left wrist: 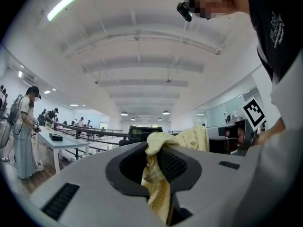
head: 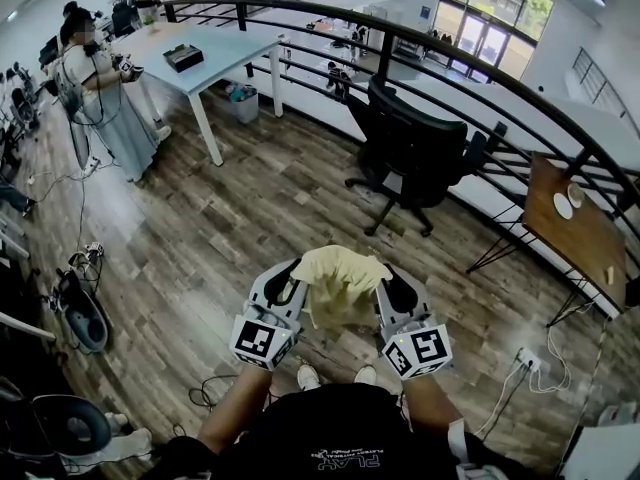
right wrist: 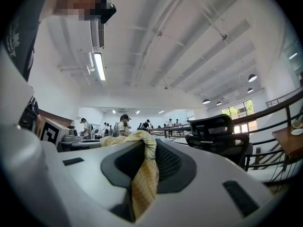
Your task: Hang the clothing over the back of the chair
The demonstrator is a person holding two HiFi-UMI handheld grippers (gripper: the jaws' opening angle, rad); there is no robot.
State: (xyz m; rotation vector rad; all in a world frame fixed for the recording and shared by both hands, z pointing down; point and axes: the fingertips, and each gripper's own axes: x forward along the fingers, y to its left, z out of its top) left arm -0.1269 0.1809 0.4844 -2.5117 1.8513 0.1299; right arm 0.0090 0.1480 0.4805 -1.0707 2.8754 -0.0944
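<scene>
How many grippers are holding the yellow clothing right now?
2. The left gripper clamps its left side, the right gripper its right side; the clothing hangs between them.

Floor (head: 250, 218): laid in wood planks, crossed by loose cables (head: 545, 368). Curved black railing (head: 384, 53) is set along its edge. Pale table (head: 230, 48) is placed upper left, wooden table (head: 580, 233) at right. Windows (head: 495, 8) are seen beyond. White beamed ceiling (left wrist: 142, 56) is lit by a tube light (left wrist: 66, 3).
</scene>
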